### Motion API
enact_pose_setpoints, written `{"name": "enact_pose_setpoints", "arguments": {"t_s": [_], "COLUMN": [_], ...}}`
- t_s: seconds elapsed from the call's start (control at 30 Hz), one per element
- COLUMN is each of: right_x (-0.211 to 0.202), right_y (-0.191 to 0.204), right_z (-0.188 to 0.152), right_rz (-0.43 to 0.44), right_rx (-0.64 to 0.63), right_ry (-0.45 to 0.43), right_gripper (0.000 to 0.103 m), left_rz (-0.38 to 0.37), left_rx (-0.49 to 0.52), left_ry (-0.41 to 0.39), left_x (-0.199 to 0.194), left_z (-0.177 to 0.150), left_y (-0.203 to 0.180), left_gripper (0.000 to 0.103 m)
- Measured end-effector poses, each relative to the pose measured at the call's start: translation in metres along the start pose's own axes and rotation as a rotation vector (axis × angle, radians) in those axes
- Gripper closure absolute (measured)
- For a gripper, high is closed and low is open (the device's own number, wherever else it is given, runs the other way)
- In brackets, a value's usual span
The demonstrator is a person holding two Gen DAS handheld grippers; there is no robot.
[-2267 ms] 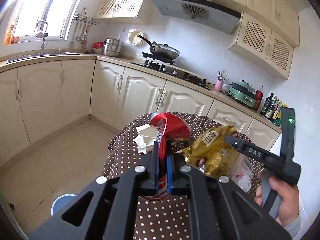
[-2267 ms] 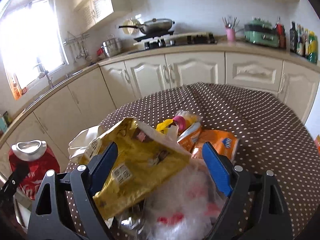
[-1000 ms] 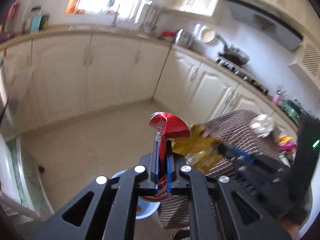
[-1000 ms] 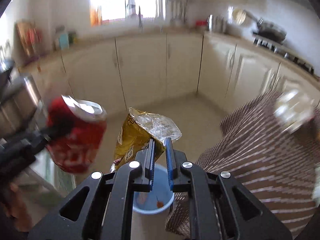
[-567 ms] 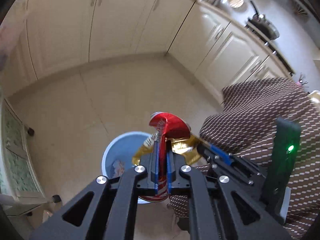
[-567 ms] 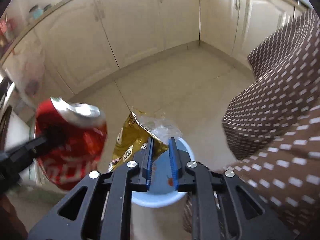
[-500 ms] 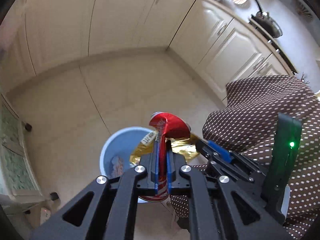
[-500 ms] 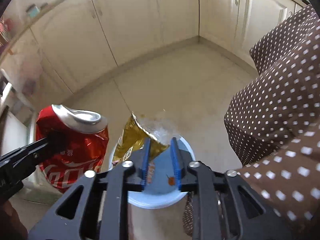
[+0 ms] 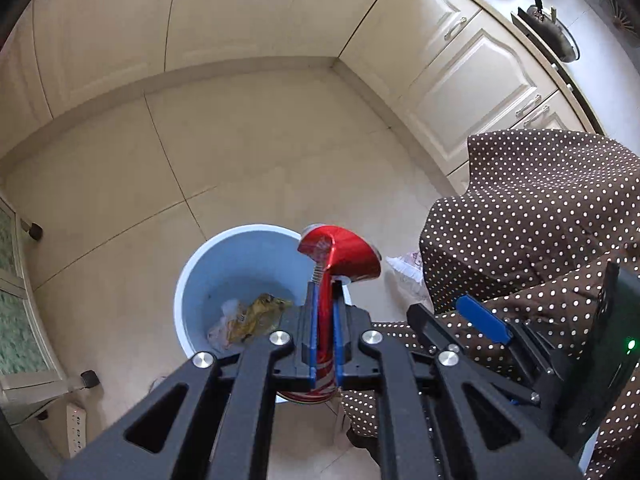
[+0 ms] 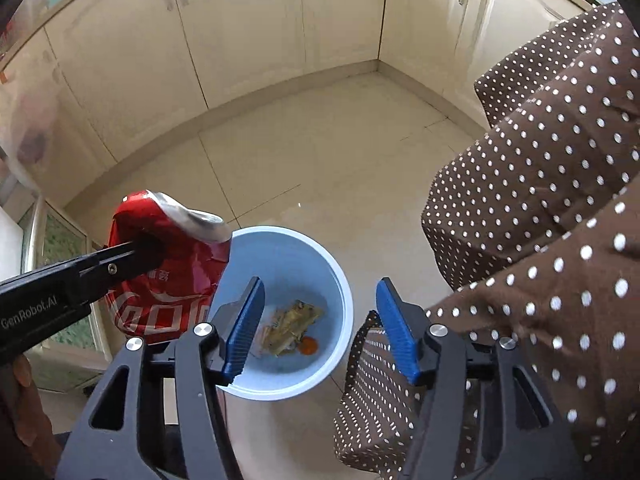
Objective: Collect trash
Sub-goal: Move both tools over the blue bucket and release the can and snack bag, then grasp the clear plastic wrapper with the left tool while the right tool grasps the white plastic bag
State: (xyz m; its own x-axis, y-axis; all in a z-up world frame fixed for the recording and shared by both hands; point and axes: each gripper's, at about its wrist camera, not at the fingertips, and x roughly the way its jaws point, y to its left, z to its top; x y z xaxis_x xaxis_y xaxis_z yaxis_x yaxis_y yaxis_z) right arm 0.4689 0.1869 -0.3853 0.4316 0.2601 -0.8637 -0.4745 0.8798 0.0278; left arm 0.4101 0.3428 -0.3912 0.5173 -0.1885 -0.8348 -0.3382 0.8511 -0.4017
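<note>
My left gripper is shut on a crushed red soda can and holds it above the right rim of a light blue trash bin on the floor. The can also shows in the right wrist view, left of the bin. My right gripper is open and empty above the bin. The yellow snack bag lies at the bottom of the bin, also seen in the left wrist view.
A table with a brown polka-dot cloth stands right of the bin. Cream kitchen cabinets line the far walls. A white crumpled scrap lies on the tiled floor by the cloth. A power strip lies at lower left.
My right gripper has opened and the yellow snack bag has dropped into the bin. Both grippers have swung from the table to above the bin. The left still holds the can.
</note>
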Motion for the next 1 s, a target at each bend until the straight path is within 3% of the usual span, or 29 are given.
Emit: {"name": "enact_pose_setpoints", "arguments": {"t_s": [0.27,0.4,0.53,0.73,1.0], "right_x": [-0.030,-0.039,-0.053,-0.089,-0.196], "right_y": [-0.001,-0.008,-0.006,-0.007,-0.001], "right_z": [-0.004,-0.002,-0.002,0.001,0.000], "right_rz": [-0.046,-0.040,-0.031,-0.006,-0.022], "right_rx": [0.024,0.043,0.040,0.029,-0.013], "right_ry": [-0.050,-0.059,-0.069,-0.101,-0.248], "right_gripper": [0.040,0.040,0.040,0.040,0.034], "left_rz": [-0.010,-0.017,-0.012,0.034,0.052], "left_rx": [0.008,0.007,0.029,0.066,0.137], "left_ry": [0.001,-0.002,-0.025,-0.084,-0.239], "left_x": [0.000,-0.006,-0.023,-0.069,-0.171], "left_z": [0.005,0.005,0.005,0.000,-0.019], "left_y": [-0.013,-0.019,-0.028,-0.040,-0.079], "left_gripper": [0.097,0.076,0.076,0.076,0.073]}}
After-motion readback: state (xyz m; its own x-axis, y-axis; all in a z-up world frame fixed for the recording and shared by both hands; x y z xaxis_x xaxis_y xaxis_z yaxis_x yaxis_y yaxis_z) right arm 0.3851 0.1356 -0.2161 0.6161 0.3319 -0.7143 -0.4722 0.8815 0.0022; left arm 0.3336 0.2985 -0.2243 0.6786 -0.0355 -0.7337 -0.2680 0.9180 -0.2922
